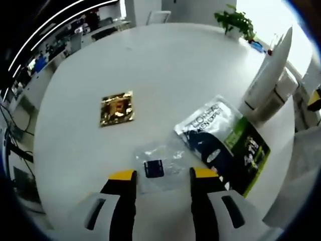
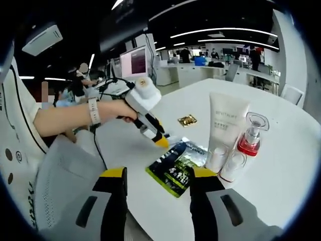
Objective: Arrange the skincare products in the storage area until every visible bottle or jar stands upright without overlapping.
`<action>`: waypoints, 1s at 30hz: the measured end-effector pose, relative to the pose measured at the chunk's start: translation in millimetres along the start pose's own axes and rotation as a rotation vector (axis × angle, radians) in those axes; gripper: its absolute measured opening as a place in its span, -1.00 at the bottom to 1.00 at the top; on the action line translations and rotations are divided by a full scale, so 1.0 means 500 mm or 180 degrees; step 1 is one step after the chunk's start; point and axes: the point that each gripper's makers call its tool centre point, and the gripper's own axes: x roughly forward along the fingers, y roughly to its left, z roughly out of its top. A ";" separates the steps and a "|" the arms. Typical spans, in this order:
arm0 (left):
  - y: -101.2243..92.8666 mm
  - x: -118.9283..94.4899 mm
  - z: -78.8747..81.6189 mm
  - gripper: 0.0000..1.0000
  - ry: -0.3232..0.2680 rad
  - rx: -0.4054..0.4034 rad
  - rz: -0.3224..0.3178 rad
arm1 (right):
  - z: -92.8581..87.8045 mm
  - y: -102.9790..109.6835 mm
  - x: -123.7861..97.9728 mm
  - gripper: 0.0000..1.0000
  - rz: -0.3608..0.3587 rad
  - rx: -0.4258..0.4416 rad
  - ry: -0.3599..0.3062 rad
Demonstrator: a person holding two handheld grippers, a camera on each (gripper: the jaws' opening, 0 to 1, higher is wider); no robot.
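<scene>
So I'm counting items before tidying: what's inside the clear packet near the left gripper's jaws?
Inside the clear packet a small dark blue square shows through the plastic. Whether anything lies beneath it cannot be told.

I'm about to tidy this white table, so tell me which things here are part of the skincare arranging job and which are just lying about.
Part of the job:
- tall white squeeze tube, standing on its cap
- red-collared clear pump bottle
- two small white bottles
- dark green-and-silver sachet pack
- small clear sachet with a blue patch
- square gold foil packet

Just lying about:
- potted green plant
- office desks and monitors
</scene>
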 end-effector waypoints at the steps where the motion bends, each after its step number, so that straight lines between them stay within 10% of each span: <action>1: 0.000 0.000 0.000 -0.31 0.0003 -0.0001 -0.0002 | -0.001 -0.001 -0.001 0.00 -0.0009 -0.0002 -0.0002; 30: -0.044 -0.081 -0.018 -0.33 -0.0146 0.0278 -0.0153 | -0.006 0.030 0.037 -0.14 0.0224 0.0426 -0.0170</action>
